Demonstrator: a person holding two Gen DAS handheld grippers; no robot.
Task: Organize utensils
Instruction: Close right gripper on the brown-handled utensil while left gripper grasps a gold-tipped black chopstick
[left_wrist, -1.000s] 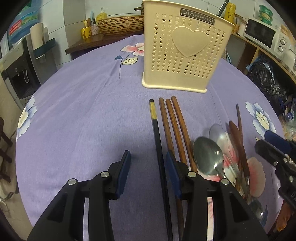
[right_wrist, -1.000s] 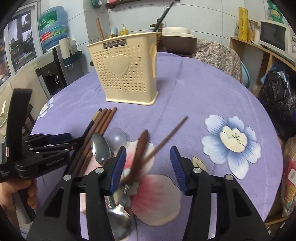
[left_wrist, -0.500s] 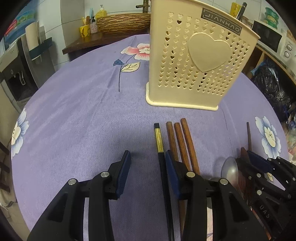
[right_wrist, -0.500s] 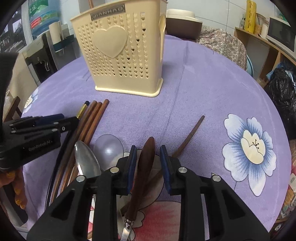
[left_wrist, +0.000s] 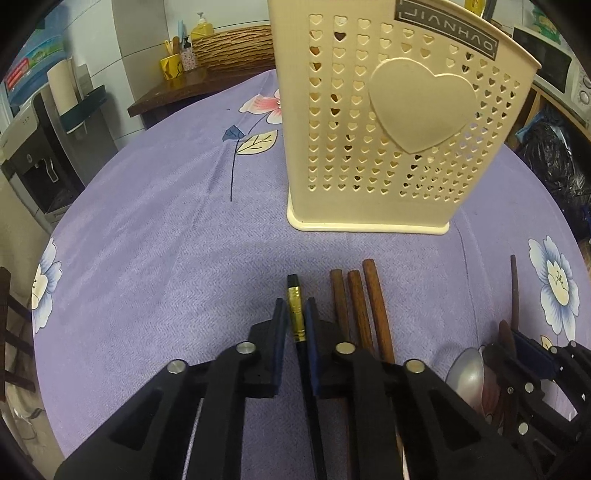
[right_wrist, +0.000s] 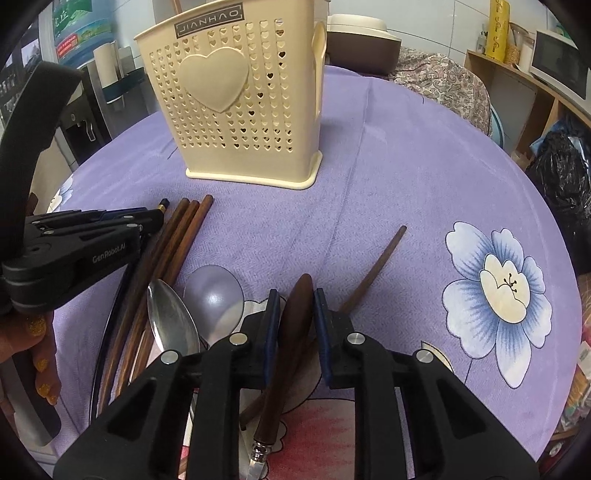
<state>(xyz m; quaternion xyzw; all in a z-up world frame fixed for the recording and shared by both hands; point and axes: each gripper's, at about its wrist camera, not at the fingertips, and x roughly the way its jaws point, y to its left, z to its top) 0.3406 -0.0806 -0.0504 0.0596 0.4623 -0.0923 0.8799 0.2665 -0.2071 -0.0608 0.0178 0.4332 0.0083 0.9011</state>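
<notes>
Since a second ago, the left gripper (left_wrist: 295, 317) has been clenched on the black gold-banded chopstick (left_wrist: 295, 310). The right gripper (right_wrist: 295, 314), then wide, is closing around the wooden-handled knife (right_wrist: 291, 325), mid-tablecloth (right_wrist: 406, 166).

Dim indoor light, soft shadows, strong fisheye warp w/ dark corners.

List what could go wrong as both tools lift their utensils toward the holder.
Left tool pinches the black chopstick near its tip, so it may pivot. Right tool, closing on the wooden handle, may disturb the brown chopstick crossing underneath and the spoons alongside.
</notes>
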